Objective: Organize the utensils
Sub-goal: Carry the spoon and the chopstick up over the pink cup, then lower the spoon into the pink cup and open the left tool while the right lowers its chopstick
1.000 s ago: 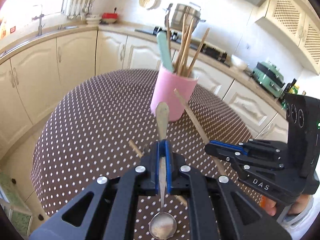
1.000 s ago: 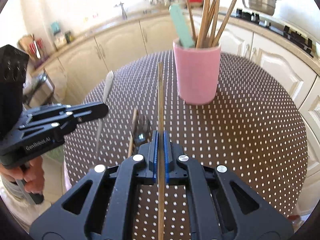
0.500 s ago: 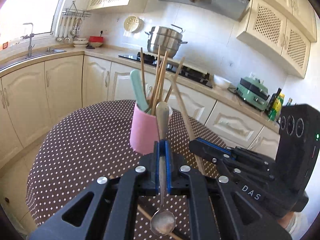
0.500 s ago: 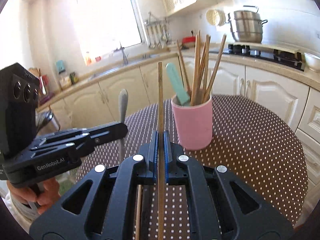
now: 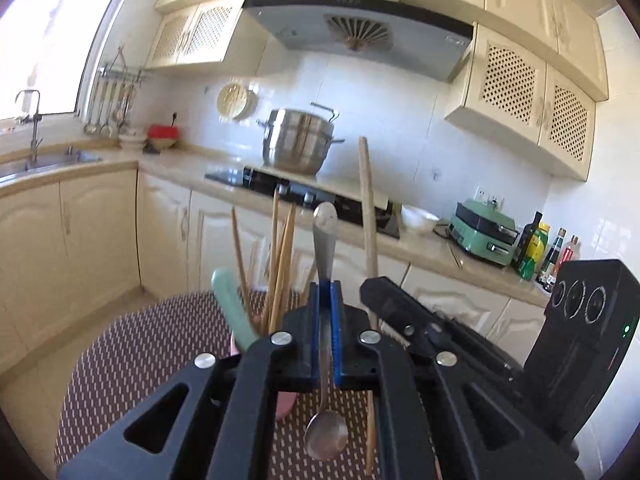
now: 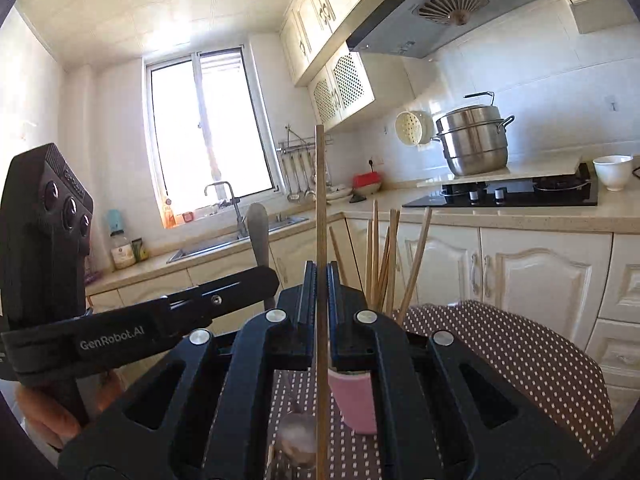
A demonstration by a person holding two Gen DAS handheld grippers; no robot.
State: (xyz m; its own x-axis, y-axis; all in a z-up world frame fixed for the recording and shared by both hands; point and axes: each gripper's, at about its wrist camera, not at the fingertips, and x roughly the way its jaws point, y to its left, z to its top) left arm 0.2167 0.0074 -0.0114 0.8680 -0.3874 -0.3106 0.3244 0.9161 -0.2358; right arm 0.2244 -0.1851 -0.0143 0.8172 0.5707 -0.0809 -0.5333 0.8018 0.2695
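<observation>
My left gripper (image 5: 327, 292) is shut on a metal spoon (image 5: 325, 240), handle up and bowl hanging below near the camera. My right gripper (image 6: 320, 276) is shut on a wooden chopstick (image 6: 320, 200) that stands upright; it also shows in the left wrist view (image 5: 368, 208). A pink cup (image 6: 356, 404) stands on the dotted table just beyond both grippers, mostly hidden behind the jaws. It holds several wooden chopsticks (image 5: 280, 264) and a mint-green handled utensil (image 5: 232, 308). Both grippers are raised above the table, side by side, near the cup.
The round table has a brown white-dotted cloth (image 6: 520, 352). Behind it run cream kitchen cabinets (image 5: 100, 240), a sink (image 5: 48, 160), a black hob (image 5: 304, 192) with a steel pot (image 5: 296, 144), and a green appliance (image 5: 484, 236) with bottles beside it.
Both grippers have tilted upward and come closer to the cup, so each view shows more wall and ceiling, less table. Spoon and chopstick stay gripped.
</observation>
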